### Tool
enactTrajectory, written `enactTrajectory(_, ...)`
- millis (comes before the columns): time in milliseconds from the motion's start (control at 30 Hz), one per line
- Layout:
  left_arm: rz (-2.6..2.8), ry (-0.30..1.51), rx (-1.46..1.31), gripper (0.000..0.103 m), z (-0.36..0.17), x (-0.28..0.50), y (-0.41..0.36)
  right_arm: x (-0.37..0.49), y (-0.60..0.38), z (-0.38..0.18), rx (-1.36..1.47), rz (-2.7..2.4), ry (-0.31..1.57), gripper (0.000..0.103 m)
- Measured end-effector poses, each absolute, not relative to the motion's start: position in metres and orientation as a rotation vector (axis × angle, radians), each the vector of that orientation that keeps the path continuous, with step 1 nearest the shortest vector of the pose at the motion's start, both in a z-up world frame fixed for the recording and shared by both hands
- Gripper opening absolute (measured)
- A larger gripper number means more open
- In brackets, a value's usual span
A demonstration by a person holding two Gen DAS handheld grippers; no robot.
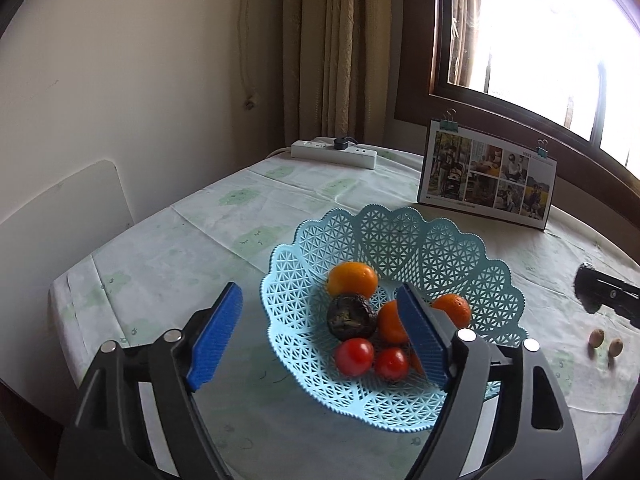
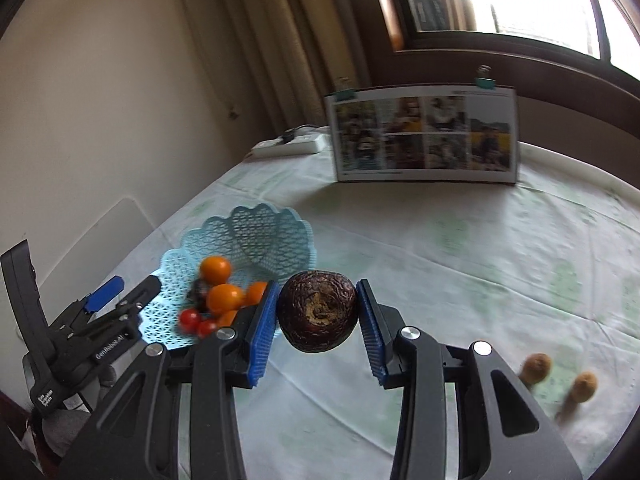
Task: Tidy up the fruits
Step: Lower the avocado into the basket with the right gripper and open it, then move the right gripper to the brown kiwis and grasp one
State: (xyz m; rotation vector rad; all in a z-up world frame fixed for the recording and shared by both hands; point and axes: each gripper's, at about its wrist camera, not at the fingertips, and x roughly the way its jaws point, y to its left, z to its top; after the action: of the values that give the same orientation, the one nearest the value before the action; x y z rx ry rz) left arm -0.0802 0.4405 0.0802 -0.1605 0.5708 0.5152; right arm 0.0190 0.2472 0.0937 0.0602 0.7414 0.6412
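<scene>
A: Right gripper (image 2: 318,316)?
B: Clamped on wrinkled dark-brown round fruit (image 2: 317,310), held above the tabletop (image 2: 440,248).
A: Left gripper (image 1: 320,336)?
B: Spread wide, empty, at the light-blue lattice plastic basket (image 1: 400,236) of fruit.

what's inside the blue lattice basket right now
In the basket: oranges, two cherry tomatoes and one dark wrinkled fruit. The left claw's finger covers part of the oranges, so their exact count is unclear.
</scene>
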Motion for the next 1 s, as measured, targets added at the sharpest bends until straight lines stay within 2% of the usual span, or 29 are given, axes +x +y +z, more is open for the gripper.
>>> enactTrajectory(200, 0.519, 0.566, -0.176, 0.083, 0.079, -0.084, 0.447, 0.019, 0.285, 0.090, 0.025, 0.690, 0.757, 0.040)
enactTrajectory(300, 0.520, 0.565, -0.184, 0.089, 0.079, -0.085, 0.450, 0.020, 0.297, 0.085, 0.020, 0.705, 0.774, 0.040)
enactTrajectory(433, 0.520, 0.562, -0.185, 0.090, 0.078, -0.085, 0.451, 0.022, 0.302, 0.081, 0.038, 0.715, 0.784, 0.041)
enactTrajectory(1000, 0.460, 0.568, -0.148, 0.090, 0.082, -0.070, 0.423, 0.025, 0.240, 0.062, 0.104, 0.604, 0.809, 0.041)
